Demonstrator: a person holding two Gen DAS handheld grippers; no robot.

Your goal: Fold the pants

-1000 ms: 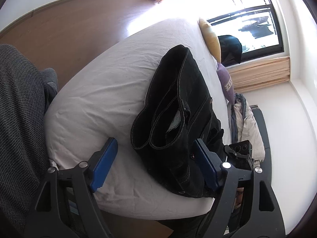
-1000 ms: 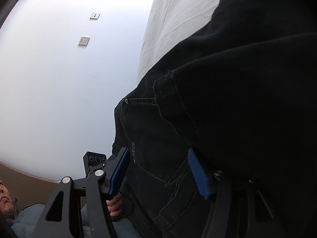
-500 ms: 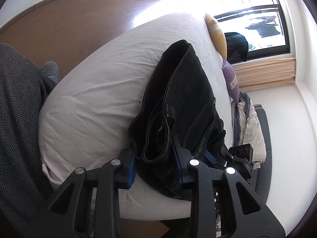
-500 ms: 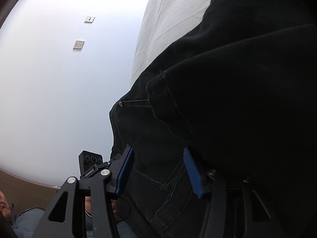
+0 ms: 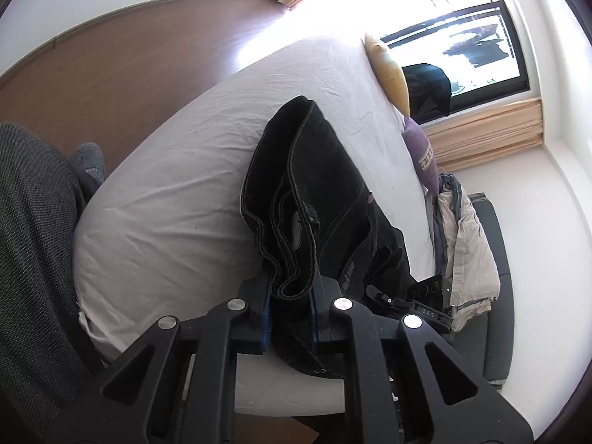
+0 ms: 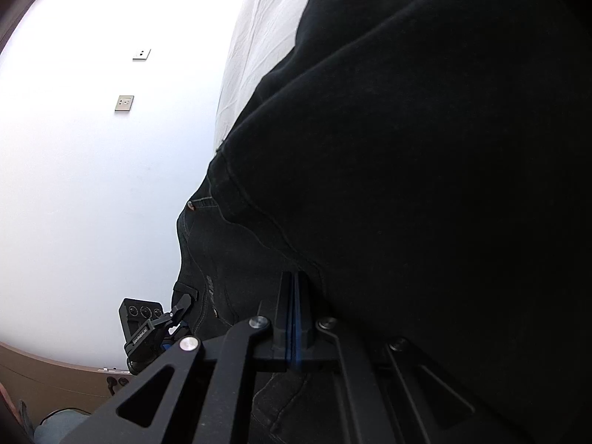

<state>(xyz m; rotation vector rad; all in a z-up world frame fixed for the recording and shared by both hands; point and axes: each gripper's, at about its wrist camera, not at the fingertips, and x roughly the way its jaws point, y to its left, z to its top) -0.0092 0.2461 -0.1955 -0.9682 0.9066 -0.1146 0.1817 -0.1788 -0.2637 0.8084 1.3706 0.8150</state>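
Black pants [image 5: 318, 181] (hems bunched) pinched in left tongs [image 5: 290, 309] on bed [image 5: 177, 185].

Black pants [image 5: 325, 185] with pale stitching; white sheet [image 5: 177, 185]; yellow pillow [image 5: 388, 70].

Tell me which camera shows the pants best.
The left wrist view: there the pants lie on the bed, hems and seams clear, one end pinched in the left gripper. The right wrist view shows only dark cloth filling the frame.

Pants [image 5: 318, 185] on the bed [image 5: 177, 185], pillow [image 5: 388, 70] beyond, by the window [image 5: 477, 48]
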